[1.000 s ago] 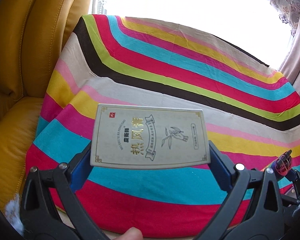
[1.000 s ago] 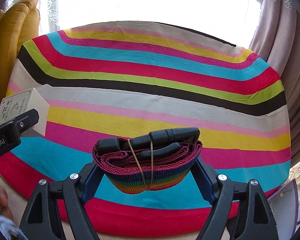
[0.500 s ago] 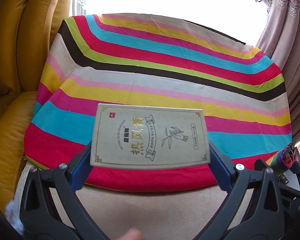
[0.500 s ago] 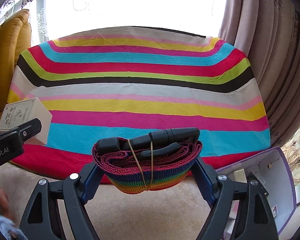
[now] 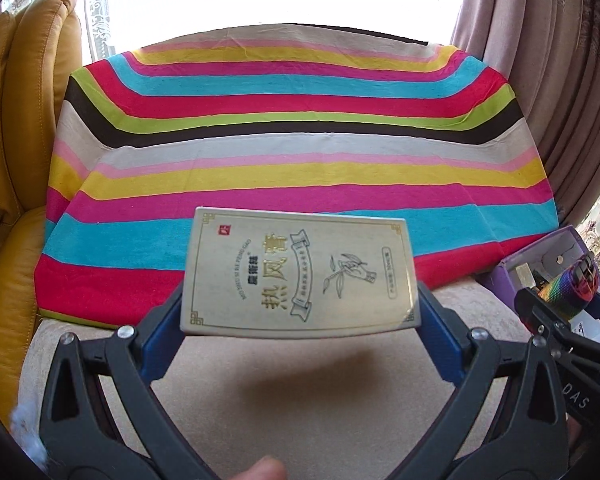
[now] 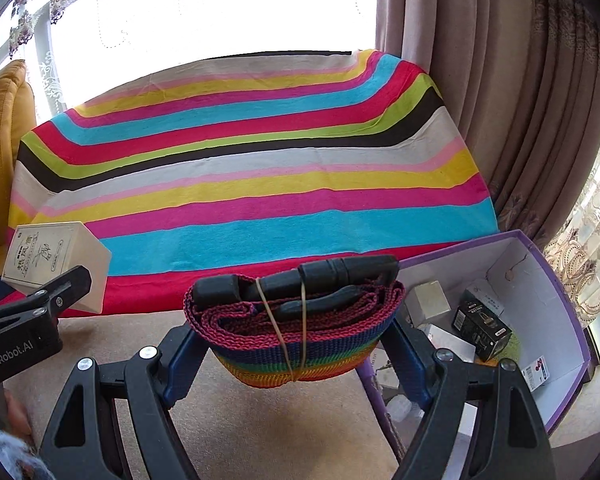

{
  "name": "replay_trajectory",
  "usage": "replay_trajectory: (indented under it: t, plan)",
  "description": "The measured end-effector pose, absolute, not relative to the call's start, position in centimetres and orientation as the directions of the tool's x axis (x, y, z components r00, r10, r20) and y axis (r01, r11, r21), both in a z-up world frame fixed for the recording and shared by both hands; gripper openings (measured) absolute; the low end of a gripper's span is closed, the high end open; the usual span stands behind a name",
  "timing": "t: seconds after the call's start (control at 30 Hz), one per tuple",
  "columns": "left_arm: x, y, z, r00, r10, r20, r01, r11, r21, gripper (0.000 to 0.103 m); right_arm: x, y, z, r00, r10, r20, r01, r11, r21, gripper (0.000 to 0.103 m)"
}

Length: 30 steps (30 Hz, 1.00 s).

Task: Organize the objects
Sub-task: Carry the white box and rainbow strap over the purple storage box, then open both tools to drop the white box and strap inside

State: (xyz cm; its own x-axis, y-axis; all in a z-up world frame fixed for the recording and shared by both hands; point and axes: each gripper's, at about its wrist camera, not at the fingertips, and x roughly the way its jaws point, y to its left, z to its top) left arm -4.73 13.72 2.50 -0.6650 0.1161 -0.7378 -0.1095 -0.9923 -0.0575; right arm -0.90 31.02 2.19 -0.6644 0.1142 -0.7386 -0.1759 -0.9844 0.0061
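My left gripper (image 5: 300,312) is shut on a flat pale-gold box (image 5: 298,272) with printed Chinese characters, held by its two short ends above beige carpet. My right gripper (image 6: 292,332) is shut on a coiled rainbow strap (image 6: 296,344) with a black buckle, bound by rubber bands. The same strap (image 5: 564,294) shows at the right edge of the left wrist view, and the gold box (image 6: 52,260) at the left edge of the right wrist view. A purple-edged open box (image 6: 556,280) with several small cartons inside lies on the floor just right of the strap.
A striped cloth (image 5: 292,148) covers a low table ahead of both grippers. A yellow leather armchair (image 5: 16,160) stands at the left and beige curtains (image 6: 500,80) hang at the right. Beige carpet (image 5: 300,392) lies under both grippers.
Both grippers have drawn back from over the striped cloth and swung right, still holding their loads. Carpet now lies under them and the purple box has come into view.
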Motion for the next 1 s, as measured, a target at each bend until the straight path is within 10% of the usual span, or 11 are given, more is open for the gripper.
replay_trajectory:
  t: [1.0]
  plan:
    - [-1.8,35.9,3.8,-0.453,0.540,-0.710,-0.656,-0.740,-0.145,0.102,8.4,51.0,2.3,-0.548,0.383,-0.743,-0.568,-0.823,-0.005,0.082]
